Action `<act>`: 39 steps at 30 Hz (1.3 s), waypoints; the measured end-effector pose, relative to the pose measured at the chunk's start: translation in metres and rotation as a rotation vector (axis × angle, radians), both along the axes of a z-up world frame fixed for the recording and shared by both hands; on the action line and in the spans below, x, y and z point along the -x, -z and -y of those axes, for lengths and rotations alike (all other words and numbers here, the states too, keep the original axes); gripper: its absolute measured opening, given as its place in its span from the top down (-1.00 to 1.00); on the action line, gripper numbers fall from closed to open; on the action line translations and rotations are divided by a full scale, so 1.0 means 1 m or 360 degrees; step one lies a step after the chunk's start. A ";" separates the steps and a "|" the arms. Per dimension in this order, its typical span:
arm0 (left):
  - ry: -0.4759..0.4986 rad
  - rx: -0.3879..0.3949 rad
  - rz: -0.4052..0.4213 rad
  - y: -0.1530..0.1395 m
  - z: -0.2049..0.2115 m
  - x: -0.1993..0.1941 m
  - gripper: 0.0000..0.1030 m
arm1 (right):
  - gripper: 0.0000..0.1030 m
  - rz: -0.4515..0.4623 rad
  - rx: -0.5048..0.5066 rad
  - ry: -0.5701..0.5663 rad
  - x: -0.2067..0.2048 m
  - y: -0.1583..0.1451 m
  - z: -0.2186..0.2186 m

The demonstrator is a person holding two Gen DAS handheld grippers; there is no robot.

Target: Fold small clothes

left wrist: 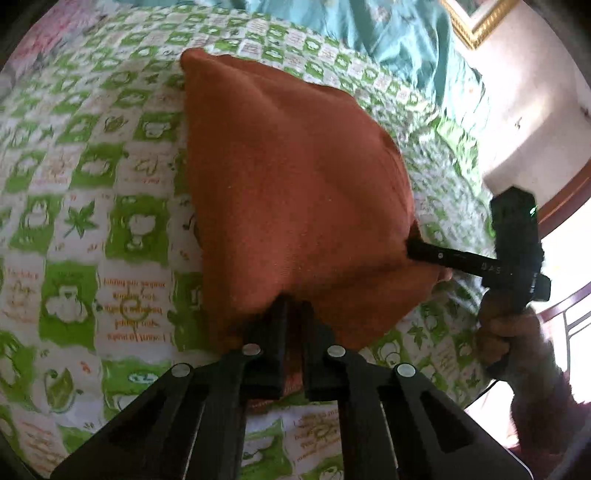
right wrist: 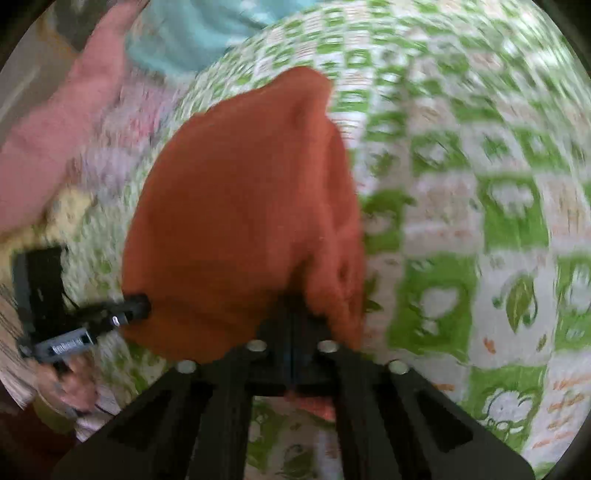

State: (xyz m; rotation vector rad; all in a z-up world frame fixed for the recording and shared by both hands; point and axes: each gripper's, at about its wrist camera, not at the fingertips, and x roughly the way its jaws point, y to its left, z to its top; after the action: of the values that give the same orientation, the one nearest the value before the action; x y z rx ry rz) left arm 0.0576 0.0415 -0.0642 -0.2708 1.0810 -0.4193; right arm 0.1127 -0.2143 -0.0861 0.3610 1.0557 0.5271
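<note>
An orange cloth (left wrist: pixel 291 184) is held up over the green-and-white patterned bedsheet (left wrist: pixel 92 221). My left gripper (left wrist: pixel 293 306) is shut on the cloth's near edge. My right gripper (left wrist: pixel 410 245) comes in from the right and is shut on the cloth's right corner. In the right wrist view the same orange cloth (right wrist: pixel 240 221) hangs from my right gripper (right wrist: pixel 291 314), which is shut on its lower edge, and my left gripper (right wrist: pixel 142 304) pinches its left corner. The far end of the cloth rests on the bedsheet (right wrist: pixel 461 221).
A teal blanket (left wrist: pixel 388 33) lies at the far side of the bed. A pink and a yellow cloth (right wrist: pixel 74 206) lie to the left in the right wrist view. A wall and a gold frame (left wrist: pixel 476 18) are at the right.
</note>
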 end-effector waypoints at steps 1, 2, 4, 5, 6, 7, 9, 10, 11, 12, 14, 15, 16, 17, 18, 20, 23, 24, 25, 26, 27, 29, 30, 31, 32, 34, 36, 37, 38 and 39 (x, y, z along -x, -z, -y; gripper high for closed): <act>-0.0012 0.0017 -0.0004 0.001 -0.001 0.001 0.89 | 1.00 -0.0008 -0.0039 0.0022 0.000 0.001 0.004; -0.0024 0.0026 -0.0005 0.002 -0.002 0.002 0.90 | 1.00 0.0002 -0.0036 0.0036 0.000 0.000 0.005; -0.0018 -0.0004 0.0007 0.001 -0.001 0.004 0.90 | 1.00 0.0047 0.0045 0.0030 0.003 -0.004 0.000; -0.0020 -0.0017 0.0009 0.001 0.000 0.006 0.89 | 1.00 0.0063 0.0078 0.0025 0.006 -0.006 -0.002; -0.0026 -0.0017 0.0008 0.000 0.000 0.007 0.90 | 1.00 0.0072 0.0108 0.0020 0.008 -0.007 -0.004; -0.0031 -0.0014 0.0007 0.000 0.000 0.010 0.90 | 1.00 0.0065 0.0125 0.0019 0.010 -0.008 -0.004; -0.0041 -0.0003 0.0008 -0.001 -0.001 0.011 0.90 | 1.00 0.0057 0.0157 0.0017 0.014 -0.009 -0.002; -0.0042 0.0004 0.0011 -0.001 -0.003 0.010 0.89 | 1.00 0.0074 0.0186 0.0022 0.018 -0.011 0.000; -0.0048 0.0000 0.0011 -0.001 -0.004 0.013 0.89 | 1.00 0.0088 0.0213 0.0027 0.023 -0.011 0.001; -0.0053 -0.0009 0.0013 -0.002 -0.001 0.012 0.86 | 1.00 0.0089 0.0229 0.0031 0.026 -0.012 0.002; -0.0045 -0.0051 0.0025 -0.006 0.004 0.016 0.75 | 1.00 0.0102 0.0293 0.0030 0.033 -0.017 -0.001; -0.0043 -0.0086 0.0039 -0.009 0.007 0.019 0.68 | 0.99 0.0120 0.0339 0.0018 0.037 -0.019 -0.004; -0.0042 -0.0118 0.0058 -0.013 0.010 0.021 0.61 | 0.93 0.0141 0.0393 0.0002 0.042 -0.023 -0.008; -0.0036 -0.0142 0.0081 -0.017 0.014 0.025 0.40 | 0.92 0.0166 0.0415 -0.0001 0.047 -0.028 -0.011; -0.0031 -0.0157 0.0103 -0.021 0.017 0.030 0.19 | 0.88 0.0185 0.0423 0.0002 0.051 -0.032 -0.012; -0.0054 -0.0181 0.0151 -0.028 0.018 0.039 0.07 | 0.80 0.0207 0.0410 0.0008 0.061 -0.040 -0.012; -0.0101 -0.0205 0.0181 -0.035 0.018 0.049 0.02 | 0.67 0.0243 0.0340 0.0043 0.069 -0.050 -0.006; -0.0119 -0.0212 0.0187 -0.036 0.016 0.051 0.02 | 0.60 0.0258 0.0326 0.0054 0.072 -0.053 -0.005; -0.0135 -0.0220 0.0194 -0.037 0.015 0.053 0.02 | 0.56 0.0278 0.0306 0.0068 0.074 -0.057 -0.005; -0.0160 -0.0242 0.0210 -0.040 0.013 0.056 0.00 | 0.47 0.0295 0.0292 0.0079 0.076 -0.060 -0.006; -0.0177 -0.0258 0.0221 -0.041 0.011 0.059 -0.02 | 0.38 0.0320 0.0273 0.0094 0.079 -0.064 -0.007; -0.0208 -0.0292 0.0240 -0.042 0.009 0.063 -0.09 | 0.33 0.0372 0.0251 0.0116 0.085 -0.070 -0.009; -0.0226 -0.0307 0.0248 -0.043 0.006 0.065 -0.12 | 0.31 0.0389 0.0250 0.0119 0.087 -0.071 -0.010; -0.0242 -0.0318 0.0256 -0.043 0.004 0.068 -0.12 | 0.29 0.0406 0.0248 0.0119 0.089 -0.073 -0.012; -0.0254 -0.0325 0.0258 -0.043 0.001 0.070 -0.15 | 0.23 0.0425 0.0248 0.0118 0.092 -0.074 -0.014; -0.0274 -0.0329 0.0256 -0.043 -0.002 0.073 -0.17 | 0.13 0.0454 0.0258 0.0126 0.096 -0.075 -0.016; -0.0294 -0.0336 0.0248 -0.042 -0.005 0.078 -0.20 | 0.05 0.0485 0.0259 0.0129 0.101 -0.075 -0.018; -0.0302 -0.0343 0.0244 -0.042 -0.006 0.080 -0.22 | 0.02 0.0490 0.0254 0.0122 0.103 -0.075 -0.020; -0.0314 -0.0360 0.0237 -0.041 -0.007 0.084 -0.28 | -0.05 0.0487 0.0247 0.0111 0.105 -0.074 -0.022; -0.0319 -0.0369 0.0235 -0.040 -0.007 0.085 -0.31 | -0.13 0.0482 0.0244 0.0101 0.106 -0.073 -0.022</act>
State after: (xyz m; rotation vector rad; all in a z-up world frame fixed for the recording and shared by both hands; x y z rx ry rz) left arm -0.0270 0.0481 -0.0238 -0.1381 0.9370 -0.1302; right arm 0.0064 -0.1922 -0.0133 0.1718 0.7832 0.4254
